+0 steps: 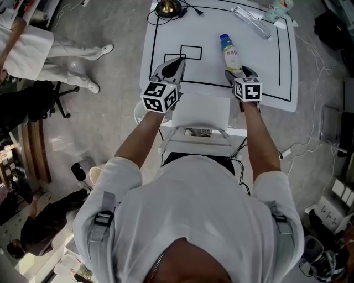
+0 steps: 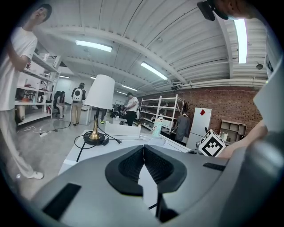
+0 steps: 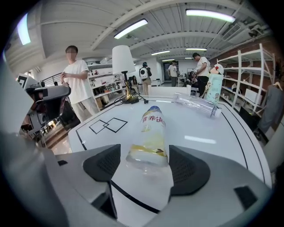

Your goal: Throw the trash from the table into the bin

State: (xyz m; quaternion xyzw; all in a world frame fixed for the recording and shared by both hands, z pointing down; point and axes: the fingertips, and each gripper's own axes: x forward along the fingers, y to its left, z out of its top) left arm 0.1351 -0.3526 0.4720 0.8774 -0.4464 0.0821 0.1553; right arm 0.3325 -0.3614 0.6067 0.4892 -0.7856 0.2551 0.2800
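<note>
A clear plastic bottle (image 1: 229,54) with a blue cap and a yellow label lies on its side on the white table (image 1: 276,61). In the right gripper view the bottle (image 3: 151,133) points away from me, cap at the far end. My right gripper (image 3: 144,160) is open, its pads on either side of the bottle's base without touching it. Seen from the head view, the right gripper (image 1: 239,72) sits at the bottle's near end. My left gripper (image 1: 177,62) hovers over the table's near left part, shut with nothing in it (image 2: 143,153). No bin is clearly visible.
A clear plastic tube-like container (image 1: 251,21) lies at the far right of the table, next to a pale green bottle (image 3: 214,86). A brass-footed lamp (image 1: 168,8) and its cable stand at the far edge. A white box-like thing (image 1: 200,113) sits before the near edge. A person (image 1: 33,50) stands left.
</note>
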